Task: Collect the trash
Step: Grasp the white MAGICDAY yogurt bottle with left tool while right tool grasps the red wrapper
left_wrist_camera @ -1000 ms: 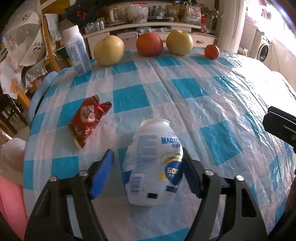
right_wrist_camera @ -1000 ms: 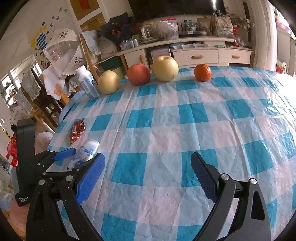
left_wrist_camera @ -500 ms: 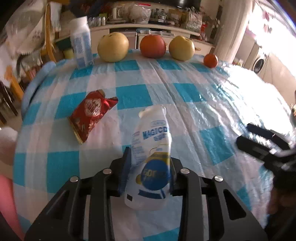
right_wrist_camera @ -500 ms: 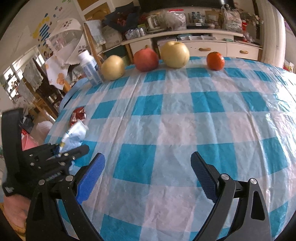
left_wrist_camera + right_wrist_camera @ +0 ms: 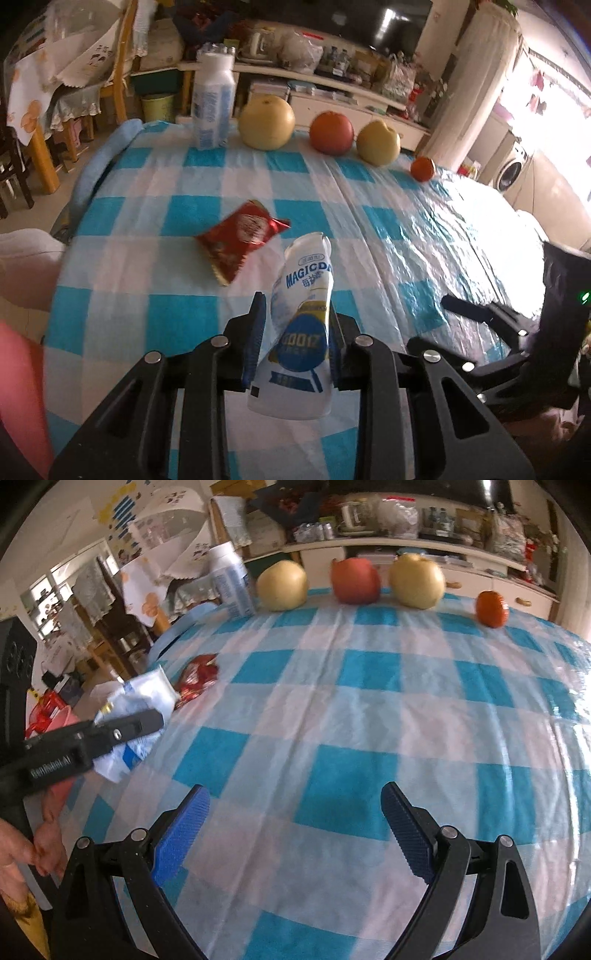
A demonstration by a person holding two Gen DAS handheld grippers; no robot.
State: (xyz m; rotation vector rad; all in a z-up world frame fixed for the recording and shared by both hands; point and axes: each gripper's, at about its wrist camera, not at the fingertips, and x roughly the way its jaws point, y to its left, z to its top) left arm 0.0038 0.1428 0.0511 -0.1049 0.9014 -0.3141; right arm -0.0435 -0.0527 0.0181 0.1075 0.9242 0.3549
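Left gripper [image 5: 295, 343]: fingers closing, pads pressing the squashed white drink bottle [image 5: 301, 325], held above the near left part of the desk [image 5: 406, 229].
Bottle: looks empty, light, soft, smooth; hold at its middle.
Red wrapper [image 5: 240, 242]: flat, crinkly; pinch an edge.
Right gripper [image 5: 295, 827]: fingers apart, empty.

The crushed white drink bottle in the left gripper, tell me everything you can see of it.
The crushed white drink bottle is thin, soft-looking plastic, printed with blue lettering and a round blue and yellow badge. It is squashed flat and creased, neck pointing away, with no cap visible. The left gripper is closing on its middle, blue pads pressing both sides, and it appears clear of the checked tablecloth.
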